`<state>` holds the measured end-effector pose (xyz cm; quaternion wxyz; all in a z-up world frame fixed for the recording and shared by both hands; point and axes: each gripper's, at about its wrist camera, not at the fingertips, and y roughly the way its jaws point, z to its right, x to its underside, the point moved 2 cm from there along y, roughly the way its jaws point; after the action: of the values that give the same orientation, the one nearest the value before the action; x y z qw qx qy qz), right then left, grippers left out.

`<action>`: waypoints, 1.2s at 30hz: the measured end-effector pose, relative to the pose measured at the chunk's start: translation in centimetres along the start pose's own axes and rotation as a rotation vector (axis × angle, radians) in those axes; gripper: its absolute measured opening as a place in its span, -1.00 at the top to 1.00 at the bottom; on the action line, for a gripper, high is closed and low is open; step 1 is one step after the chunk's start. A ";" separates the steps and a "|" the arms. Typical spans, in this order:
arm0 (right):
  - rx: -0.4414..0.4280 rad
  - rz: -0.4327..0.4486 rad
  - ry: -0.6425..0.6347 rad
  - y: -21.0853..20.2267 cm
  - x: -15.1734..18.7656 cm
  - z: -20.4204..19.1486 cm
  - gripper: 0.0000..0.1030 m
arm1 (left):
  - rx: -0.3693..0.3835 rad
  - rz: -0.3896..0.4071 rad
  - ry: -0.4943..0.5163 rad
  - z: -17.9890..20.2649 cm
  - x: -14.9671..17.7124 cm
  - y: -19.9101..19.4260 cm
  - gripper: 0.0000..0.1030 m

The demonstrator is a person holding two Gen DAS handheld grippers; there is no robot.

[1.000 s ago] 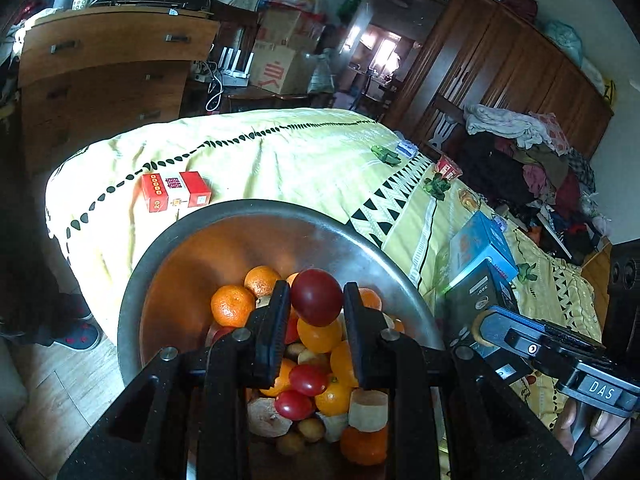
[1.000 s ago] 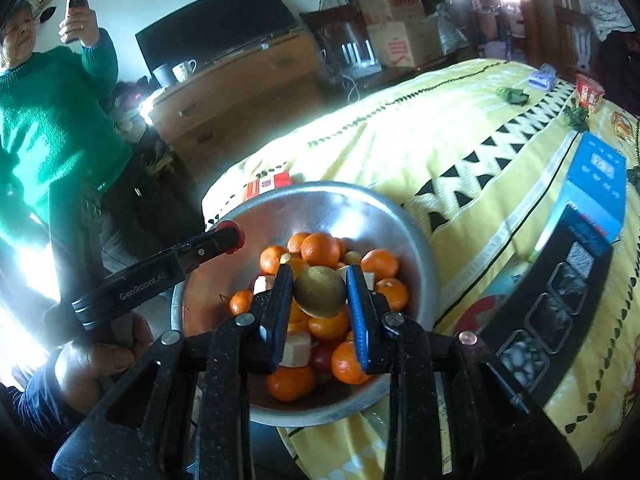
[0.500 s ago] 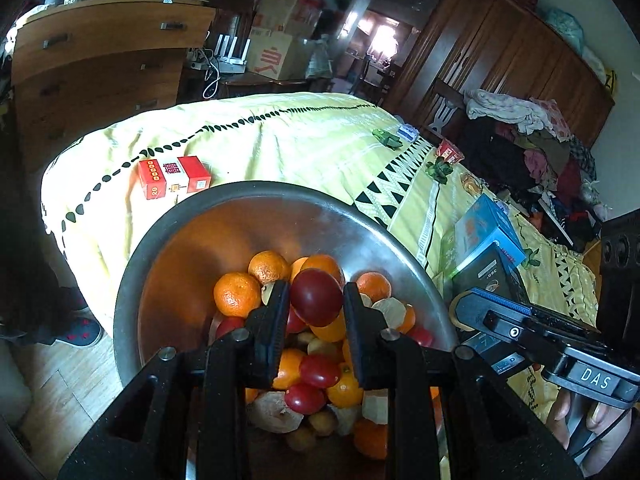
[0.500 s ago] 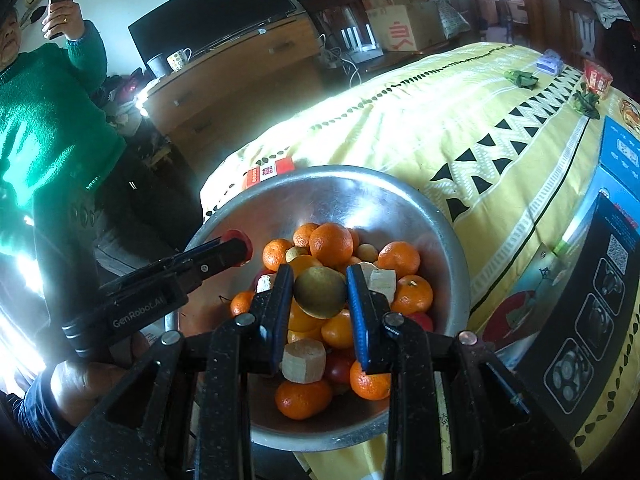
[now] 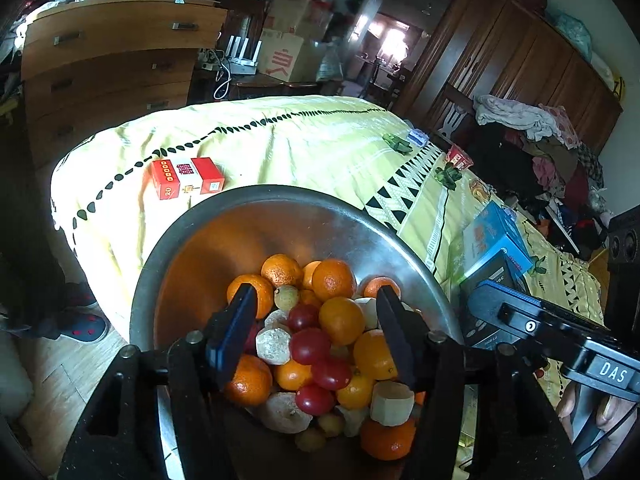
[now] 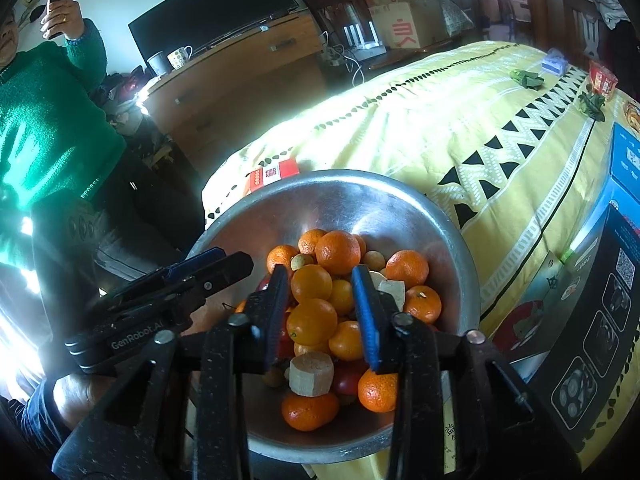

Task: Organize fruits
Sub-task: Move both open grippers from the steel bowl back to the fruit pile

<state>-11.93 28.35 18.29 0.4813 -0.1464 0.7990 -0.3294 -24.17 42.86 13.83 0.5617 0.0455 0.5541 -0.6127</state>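
A bed covered in a pale yellow quilt with black triangle trim (image 5: 304, 148) is carrying a wide, round stainless-steel bowl (image 5: 288, 216) at its near edge, and the fruits are lying heaped inside that bowl. The left tongs (image 5: 314, 334) are hovering over the heap with their jaws spread wide, having just been opening, and nothing is pinched between them. The right tongs (image 6: 322, 308) are likewise hanging over the pile, jaws parted after just opening, gripping nothing, though an orange mandarin (image 6: 311, 322) is showing in the gap below.

The pile is looking steep, so a loose fruit could be rolling off the top and out toward the low near rim; the bowl itself is sitting on soft bedding near the edge, so a push from either tool could be tipping it.

Counting is only rough: well over a dozen mandarins, about five small dark-red tomatoes (image 5: 309, 345), a few pale cut chunks (image 6: 311, 374), some small tan round fruits, and one red-and-white carton (image 5: 187, 178) lying beyond the bowl.
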 end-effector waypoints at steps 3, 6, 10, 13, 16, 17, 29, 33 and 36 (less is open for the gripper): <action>-0.002 0.036 -0.003 -1.3 -0.3 -0.4 0.05 | -0.005 0.005 -0.010 -0.1 -0.2 -0.4 -0.23; -0.005 0.087 -0.019 -3.4 -0.4 -0.9 -0.05 | -0.001 0.022 -0.011 0.1 -0.5 -1.0 -0.23; 0.015 0.174 -0.039 -7.0 0.2 -1.2 -0.20 | 0.012 0.058 0.011 1.2 -1.0 -2.4 -0.23; 0.049 0.227 -0.047 -9.5 1.2 -0.9 -0.32 | 0.034 0.085 0.033 2.6 -1.5 -3.4 -0.23; 0.098 0.300 -0.038 -12.4 2.6 0.3 -0.38 | 0.069 0.106 0.074 4.9 -1.7 -4.4 -0.24; 0.112 0.324 -0.027 -13.4 3.2 0.9 -0.43 | 0.080 0.112 0.086 5.7 -1.8 -4.6 -0.24; 0.450 0.276 0.246 -21.2 15.5 13.8 -0.71 | 0.394 0.072 0.341 24.2 3.9 -5.7 -0.48; 0.542 0.213 0.378 -24.0 20.6 20.0 -0.39 | 0.483 -0.037 0.449 31.1 8.5 -3.3 -0.48; 0.571 0.161 0.443 -24.6 23.0 24.2 0.02 | 0.512 -0.117 0.493 34.8 11.7 -1.0 -0.48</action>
<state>-4.40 -11.88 11.54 0.3424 0.1320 0.7686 -0.5240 -9.47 9.79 19.83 0.3456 0.2992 0.5030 -0.7335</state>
